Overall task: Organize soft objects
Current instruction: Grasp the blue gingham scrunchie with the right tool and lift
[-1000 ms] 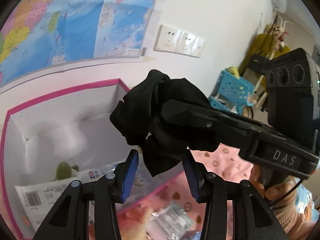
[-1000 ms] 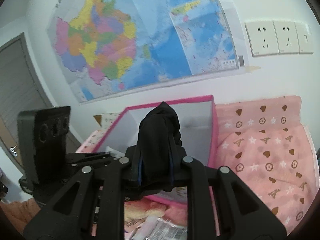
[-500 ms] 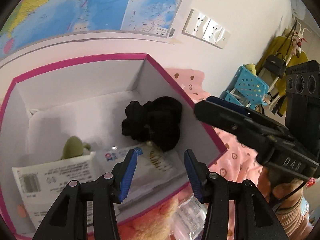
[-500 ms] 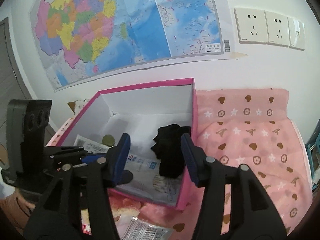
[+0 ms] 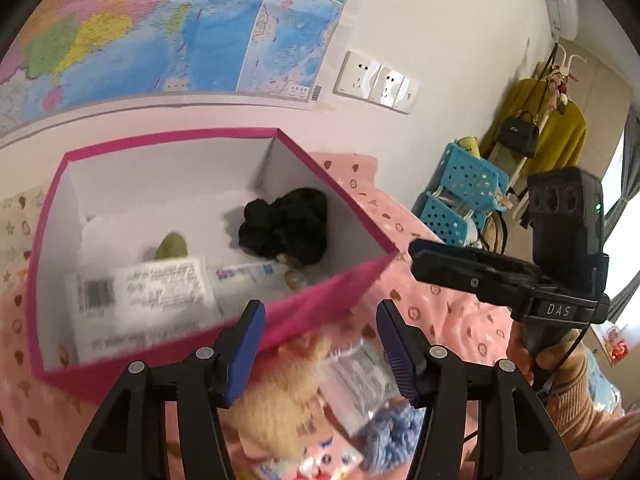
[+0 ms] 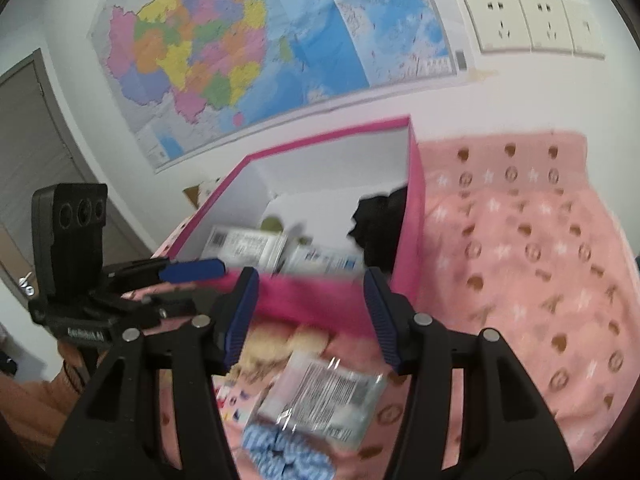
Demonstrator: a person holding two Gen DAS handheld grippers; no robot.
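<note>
Left gripper (image 5: 320,344) jaws just widened, nothing between them; right gripper (image 6: 310,316) jaws apart, empty. Black cloth bundle (image 5: 286,222) sits in the pink box (image 5: 320,304), right corner. Next pick likely the cream plush (image 5: 280,396) or blue knit (image 6: 280,454) on the bed (image 6: 520,264); the plastic packet (image 6: 324,396) overlaps the knit and crowds the grasp.

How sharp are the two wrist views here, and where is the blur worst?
Left wrist view: wall map fairly sharp, packets in pink box and plush toy smeared. Right wrist view: softer overall, clear packet blurred. Both fisheye-curved.
</note>
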